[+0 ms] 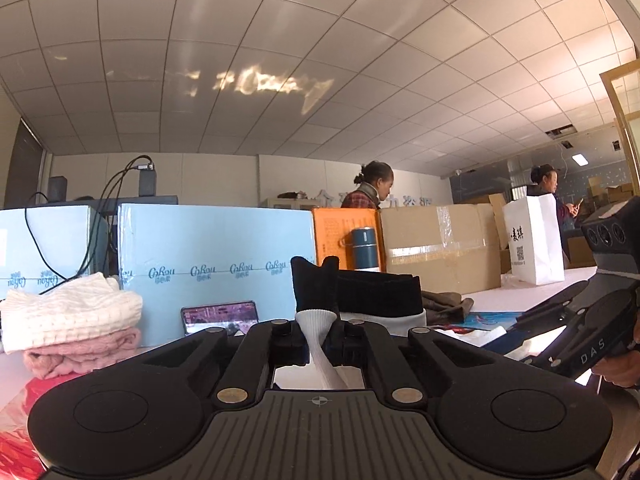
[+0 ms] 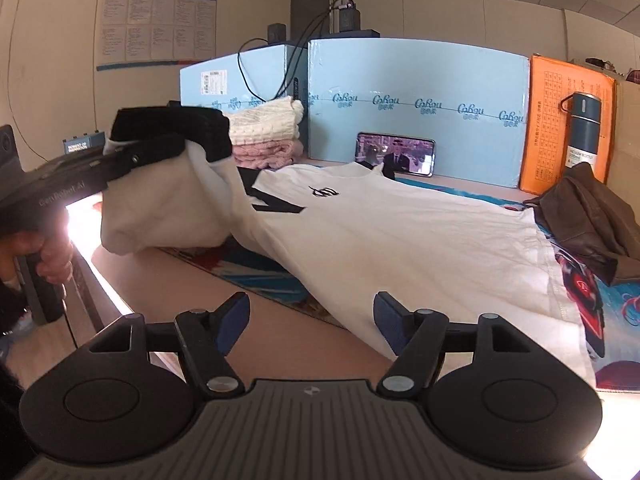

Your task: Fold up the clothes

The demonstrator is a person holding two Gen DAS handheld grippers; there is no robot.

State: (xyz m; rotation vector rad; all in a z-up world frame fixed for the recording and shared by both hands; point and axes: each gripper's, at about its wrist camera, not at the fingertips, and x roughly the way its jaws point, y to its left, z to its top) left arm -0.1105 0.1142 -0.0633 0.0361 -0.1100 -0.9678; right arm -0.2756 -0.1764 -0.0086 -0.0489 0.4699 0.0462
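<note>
A white T-shirt with a small black logo and black-trimmed sleeves lies spread on the table. My left gripper is shut on its sleeve, white cloth with a black cuff, and holds it lifted. In the right wrist view the left gripper holds the raised sleeve at the left. My right gripper is open and empty, just above the shirt's near hem. It shows at the right edge of the left wrist view.
Folded cream and pink knits are stacked at the back left. Light blue boxes, a phone, an orange box with a blue flask and a brown garment line the back and right. A patterned mat lies under the shirt.
</note>
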